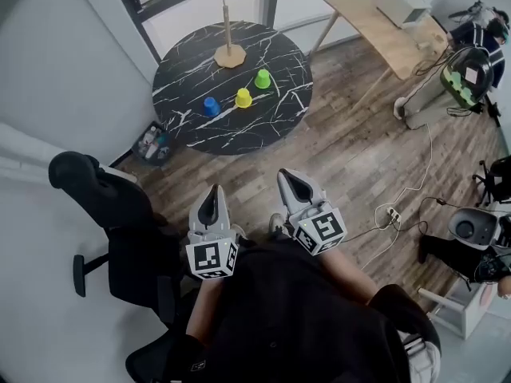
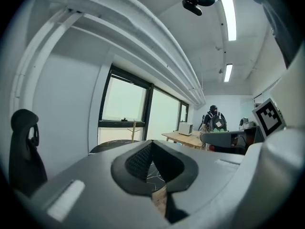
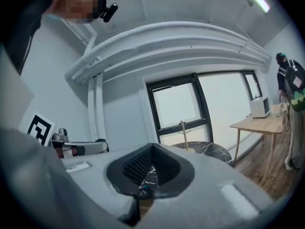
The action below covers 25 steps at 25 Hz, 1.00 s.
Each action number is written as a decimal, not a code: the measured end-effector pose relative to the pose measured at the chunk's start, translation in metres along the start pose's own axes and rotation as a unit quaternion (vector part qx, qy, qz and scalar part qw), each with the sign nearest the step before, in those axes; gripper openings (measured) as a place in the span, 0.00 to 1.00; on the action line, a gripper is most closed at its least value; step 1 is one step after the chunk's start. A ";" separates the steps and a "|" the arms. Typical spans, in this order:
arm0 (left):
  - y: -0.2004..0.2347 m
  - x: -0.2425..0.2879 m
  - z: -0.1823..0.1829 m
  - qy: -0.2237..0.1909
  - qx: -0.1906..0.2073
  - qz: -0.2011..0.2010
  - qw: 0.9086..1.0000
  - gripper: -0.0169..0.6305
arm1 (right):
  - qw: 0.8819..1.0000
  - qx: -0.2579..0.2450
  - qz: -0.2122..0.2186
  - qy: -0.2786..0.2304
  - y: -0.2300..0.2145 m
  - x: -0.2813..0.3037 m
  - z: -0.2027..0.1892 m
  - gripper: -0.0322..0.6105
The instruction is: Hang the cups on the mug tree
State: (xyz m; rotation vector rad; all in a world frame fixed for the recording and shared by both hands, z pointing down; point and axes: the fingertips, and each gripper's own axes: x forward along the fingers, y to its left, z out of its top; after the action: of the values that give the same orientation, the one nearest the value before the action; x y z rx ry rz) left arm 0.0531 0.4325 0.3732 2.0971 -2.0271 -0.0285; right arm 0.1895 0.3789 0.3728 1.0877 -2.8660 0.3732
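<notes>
Cups: blue (image 1: 211, 106), yellow (image 1: 243, 97), green (image 1: 263, 78), in a row on worktop (image 1: 192, 130)
Mug tree (image 1: 228, 34): wooden
Left gripper (image 1: 211, 202), right gripper (image 1: 292, 182): jaws closed, empty
Gripper views only: ceiling lights (image 2: 229, 18)

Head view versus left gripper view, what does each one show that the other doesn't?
Only the head view: the blue cup, yellow cup and green cup standing on the round table, none on the mug tree. Only the left gripper view: the ceiling lights and white ceiling pipes. Both: that table, the mug tree, the wooden desk and the shut left claw.
</notes>
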 end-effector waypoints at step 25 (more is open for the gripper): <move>0.077 0.011 -0.010 0.014 -0.014 -0.024 1.000 0.03 | 0.999 -0.005 -0.043 0.014 0.024 0.066 -0.021 0.05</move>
State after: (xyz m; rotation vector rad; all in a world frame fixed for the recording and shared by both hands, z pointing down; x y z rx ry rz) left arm -0.0203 0.4211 0.3981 2.1163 -1.9498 -0.0340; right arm 0.1234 0.3582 0.3967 1.1886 -2.7836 0.3664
